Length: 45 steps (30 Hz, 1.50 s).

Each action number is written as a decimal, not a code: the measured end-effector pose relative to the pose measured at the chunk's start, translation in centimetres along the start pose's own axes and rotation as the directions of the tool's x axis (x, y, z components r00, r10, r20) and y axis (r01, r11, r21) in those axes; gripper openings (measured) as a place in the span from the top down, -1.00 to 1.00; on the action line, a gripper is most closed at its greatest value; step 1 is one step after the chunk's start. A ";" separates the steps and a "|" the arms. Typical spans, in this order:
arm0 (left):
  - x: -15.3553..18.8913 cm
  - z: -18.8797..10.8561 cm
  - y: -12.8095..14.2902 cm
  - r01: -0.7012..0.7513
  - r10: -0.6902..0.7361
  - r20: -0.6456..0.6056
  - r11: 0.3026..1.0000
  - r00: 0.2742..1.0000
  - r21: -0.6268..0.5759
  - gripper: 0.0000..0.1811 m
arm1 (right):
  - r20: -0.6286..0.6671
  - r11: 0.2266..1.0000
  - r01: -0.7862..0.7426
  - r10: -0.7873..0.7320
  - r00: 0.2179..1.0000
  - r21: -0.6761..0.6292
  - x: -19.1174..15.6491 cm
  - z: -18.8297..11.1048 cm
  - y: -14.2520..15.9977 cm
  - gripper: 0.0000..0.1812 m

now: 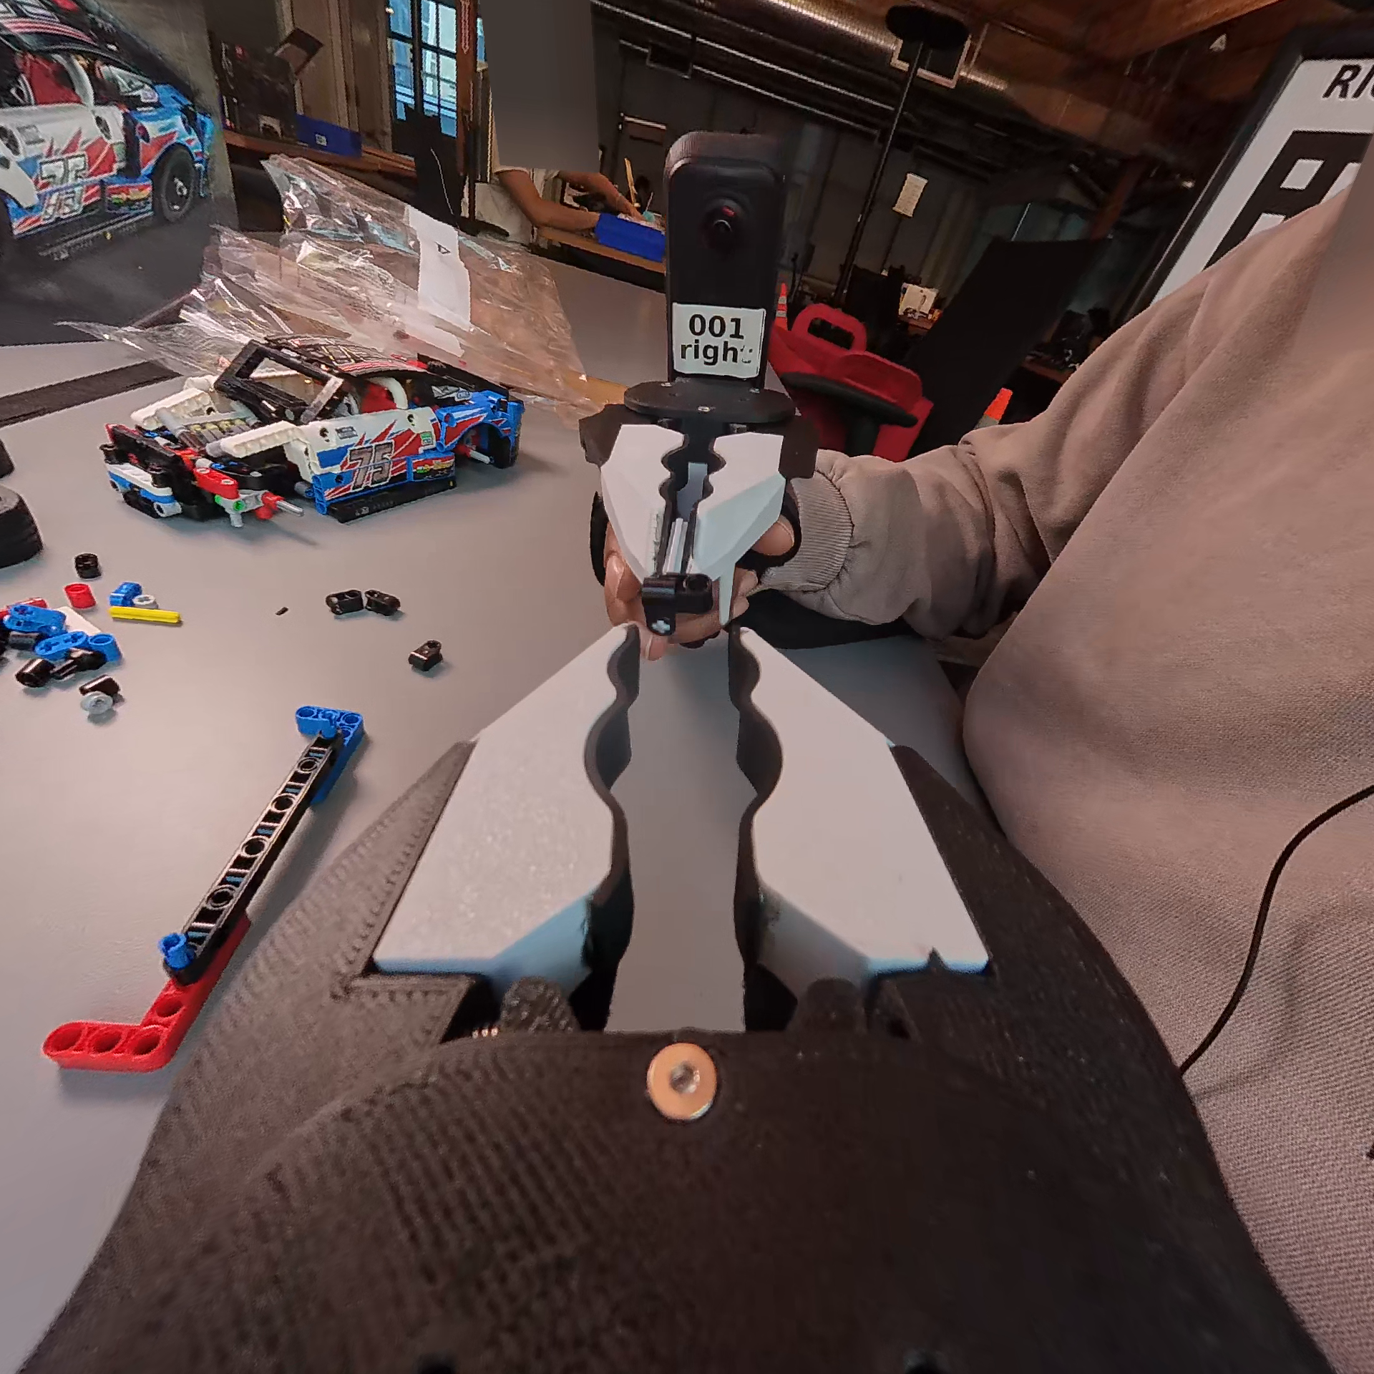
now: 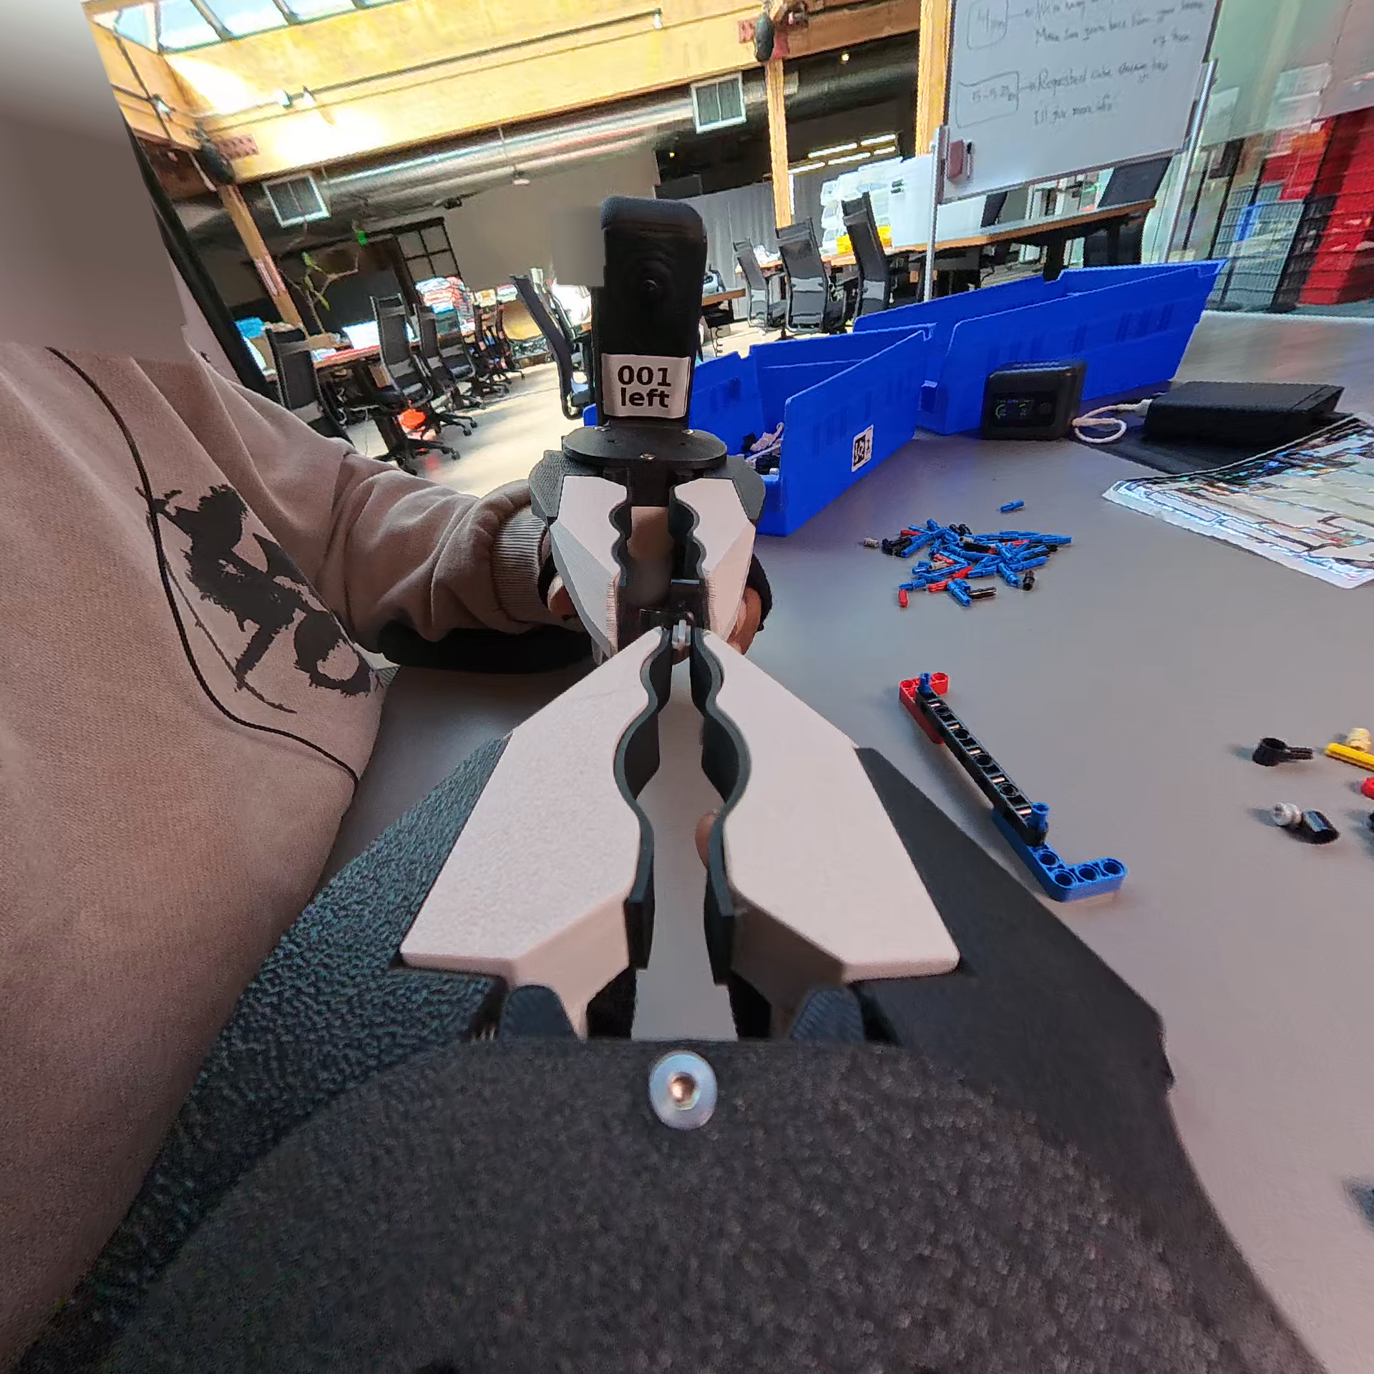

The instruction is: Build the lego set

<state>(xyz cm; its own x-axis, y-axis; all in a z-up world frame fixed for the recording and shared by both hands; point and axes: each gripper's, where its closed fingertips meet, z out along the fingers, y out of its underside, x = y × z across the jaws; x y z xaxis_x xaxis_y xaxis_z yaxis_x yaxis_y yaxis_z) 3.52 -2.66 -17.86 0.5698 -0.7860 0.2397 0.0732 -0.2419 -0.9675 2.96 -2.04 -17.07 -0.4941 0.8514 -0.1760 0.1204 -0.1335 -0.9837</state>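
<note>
In the left wrist view my right gripper (image 1: 682,576) faces me, shut on a small grey axle that carries a black connector (image 1: 673,595) at its tip. My left gripper (image 1: 684,636) is open, and its fingertips stand just short of that connector without touching it. In the right wrist view my right gripper (image 2: 675,633) pinches the grey axle (image 2: 679,636). The black connector (image 2: 669,611) sits just beyond it, between the spread fingers of the left gripper (image 2: 658,621). Both grippers are above the grey table (image 1: 483,595), close to the person's body.
A partly built race car (image 1: 312,439) stands at the back left, in front of clear plastic bags (image 1: 372,268). A black beam with blue and red L-pieces (image 1: 253,855) lies to the left. Loose parts (image 1: 59,639), a pile of pins (image 2: 974,558), blue bins (image 2: 966,372) and a booklet (image 2: 1264,513) are about. The grippers are tip to tip, or close to it. The partly built race car (image 1: 312,439) is about 30 cm from both grippers' fingertips.
</note>
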 end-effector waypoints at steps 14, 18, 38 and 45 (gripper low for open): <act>0.2 0.5 0.1 -0.008 0.008 0.012 1.000 1.000 -0.027 0.82 | 0.003 0.998 0.042 -0.042 0.999 -0.040 -0.4 0.7 0.9 0.97; -0.2 0.0 0.8 -0.045 0.049 0.041 0.996 0.998 -0.082 0.82 | -0.030 0.962 0.144 -0.155 0.988 -0.232 0.8 -0.4 2.7 0.86; -2.4 -0.3 3.4 -0.061 0.089 0.130 0.977 0.987 -0.202 0.82 | -0.291 0.640 -0.062 -0.258 0.921 -0.766 11.6 -6.3 9.2 0.84; -2.5 -0.6 3.5 -0.062 0.093 0.143 0.976 0.985 -0.207 0.82 | -0.147 0.620 0.034 -0.239 0.960 -0.784 9.1 -4.7 9.6 0.93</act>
<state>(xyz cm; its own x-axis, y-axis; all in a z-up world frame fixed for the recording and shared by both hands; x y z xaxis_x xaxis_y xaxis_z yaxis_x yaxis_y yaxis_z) 1.88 -1.86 -21.84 0.6850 -0.7161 0.1344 -0.1339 -0.3051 -0.9429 3.70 6.86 -27.97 -0.3761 0.9238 0.0711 0.7330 0.3436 -0.5870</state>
